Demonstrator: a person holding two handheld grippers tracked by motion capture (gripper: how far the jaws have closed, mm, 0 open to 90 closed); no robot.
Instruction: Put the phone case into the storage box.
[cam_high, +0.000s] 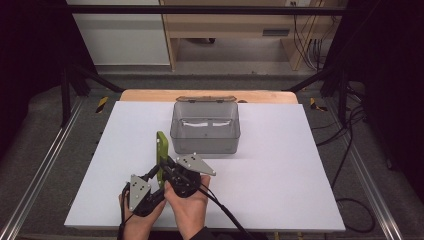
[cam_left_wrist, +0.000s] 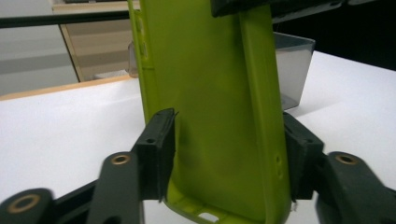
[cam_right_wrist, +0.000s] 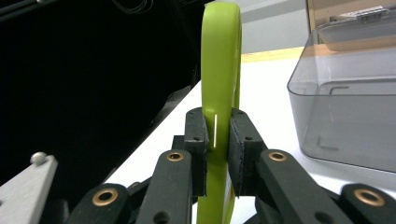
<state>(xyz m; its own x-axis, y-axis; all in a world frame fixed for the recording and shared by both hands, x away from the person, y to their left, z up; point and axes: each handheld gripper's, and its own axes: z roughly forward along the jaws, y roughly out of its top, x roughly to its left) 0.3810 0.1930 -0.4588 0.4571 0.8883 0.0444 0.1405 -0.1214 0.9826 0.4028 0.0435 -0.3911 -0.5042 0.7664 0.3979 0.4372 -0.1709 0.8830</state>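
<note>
The lime-green soft plastic phone case (cam_high: 161, 154) stands on edge above the white table (cam_high: 280, 200), at seven o'clock from the smoky clear plastic box (cam_high: 205, 128). The right gripper (cam_right_wrist: 218, 135) pinches its thin rim. The left gripper (cam_left_wrist: 229, 149) brackets its width, pads apparently just off the sides, so released. The case could twist or slip, I judge, since one narrow pinch carries it. The left gripper view shows the case's hollow inside; the right gripper view shows its edge.
</note>
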